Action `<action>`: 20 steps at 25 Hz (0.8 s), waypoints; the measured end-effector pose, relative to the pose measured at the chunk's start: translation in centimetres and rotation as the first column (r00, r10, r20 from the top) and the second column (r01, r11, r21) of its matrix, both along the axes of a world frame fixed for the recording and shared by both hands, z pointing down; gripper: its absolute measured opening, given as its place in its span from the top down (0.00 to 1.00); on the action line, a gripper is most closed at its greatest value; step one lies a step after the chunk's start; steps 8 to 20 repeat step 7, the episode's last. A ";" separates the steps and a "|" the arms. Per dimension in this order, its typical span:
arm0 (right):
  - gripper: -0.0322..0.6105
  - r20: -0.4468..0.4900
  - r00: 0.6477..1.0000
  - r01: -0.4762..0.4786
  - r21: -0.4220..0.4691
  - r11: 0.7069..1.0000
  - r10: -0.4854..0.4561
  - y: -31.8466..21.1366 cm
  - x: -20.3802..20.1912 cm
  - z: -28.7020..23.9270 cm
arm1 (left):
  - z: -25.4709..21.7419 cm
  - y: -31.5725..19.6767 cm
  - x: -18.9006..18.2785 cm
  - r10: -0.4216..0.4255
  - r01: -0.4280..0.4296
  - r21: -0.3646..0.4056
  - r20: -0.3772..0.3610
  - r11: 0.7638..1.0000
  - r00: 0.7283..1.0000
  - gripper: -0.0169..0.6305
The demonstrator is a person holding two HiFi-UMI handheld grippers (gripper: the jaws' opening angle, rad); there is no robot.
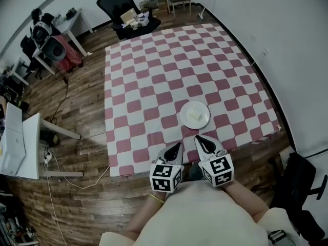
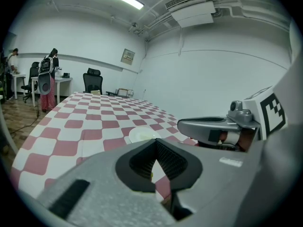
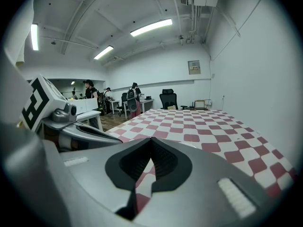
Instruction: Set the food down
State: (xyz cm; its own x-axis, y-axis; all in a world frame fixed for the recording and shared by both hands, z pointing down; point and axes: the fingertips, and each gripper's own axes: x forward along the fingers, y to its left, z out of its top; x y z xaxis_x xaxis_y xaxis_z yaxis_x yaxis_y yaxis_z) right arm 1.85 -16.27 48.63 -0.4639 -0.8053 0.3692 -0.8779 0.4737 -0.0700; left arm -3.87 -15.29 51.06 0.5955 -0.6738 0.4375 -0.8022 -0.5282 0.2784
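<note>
**A:** Where is the food now?

**B:** A pale piece of food (image 1: 193,116) lies on the white plate (image 1: 203,108). The plate stands on the checkered cloth (image 1: 134,106) of the bench (image 1: 154,60), in the lower middle of the head view. What kind of food it is, I cannot tell.

**A:** And the jaws?

**B:** The left gripper (image 1: 178,146) has its jaws together with nothing between them, and the right gripper (image 1: 200,139) is the same. Both hover at the near edge of the bench, just below the plate in the frame, with the tips pointing toward it.

**A:** So it looks set down. What could go wrong?

**B:** I think the plate is the risk. It sits near the bench edge, and the right gripper's tips are close to its rim. A push forward could slide the plate or knock the food off. A gripper that drops low could also catch the cloth and drag the plate with it.

**A:** So lift first, then pull back.

**B:** Yes, that seems safest.
</note>
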 end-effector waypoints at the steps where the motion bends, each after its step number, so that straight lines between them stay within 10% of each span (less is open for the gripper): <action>1: 0.95 -0.001 1.000 0.000 0.001 1.000 0.000 0.0 0.0 0.0 | 0.0 0.0 0.0 0.001 -0.001 -0.001 0.000 1.000 1.000 0.96; 20: 0.95 -0.008 1.000 -0.006 0.002 1.000 0.006 0.0 0.1 0.0 | 0.1 0.1 0.0 0.009 -0.009 -0.002 -0.002 1.000 1.000 0.96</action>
